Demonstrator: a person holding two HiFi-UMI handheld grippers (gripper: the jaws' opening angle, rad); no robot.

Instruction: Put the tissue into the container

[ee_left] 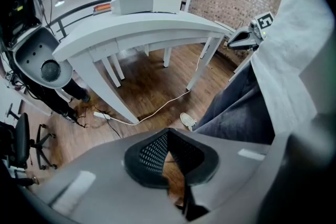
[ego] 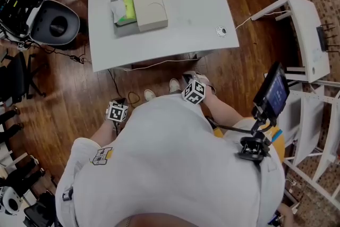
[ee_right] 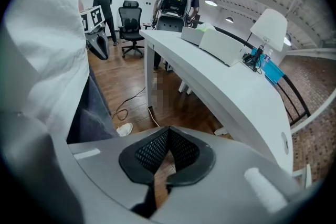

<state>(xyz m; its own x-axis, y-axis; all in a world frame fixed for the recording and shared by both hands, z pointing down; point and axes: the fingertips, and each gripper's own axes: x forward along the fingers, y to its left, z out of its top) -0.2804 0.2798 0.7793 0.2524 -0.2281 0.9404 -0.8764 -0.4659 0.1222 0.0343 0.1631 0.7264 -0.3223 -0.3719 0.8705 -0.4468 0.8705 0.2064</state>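
Both pairs of jaws are clenched on nothing: left gripper point(ee_left: 167, 139) and right gripper point(ee_right: 168, 139) hang by the person's body. At 12 o'clock stands the white table point(ego: 196, 13). Toward its 11 o'clock sits the grey container point(ego: 125, 30), with the tissue point(ego: 118, 10) in its left half, beside a beige box point(ego: 151, 5).

container point(ego: 126, 30) on white table point(ego: 191, 13)

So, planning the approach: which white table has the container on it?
The large table straight ahead, with the container at its left; the narrow table at right has none.
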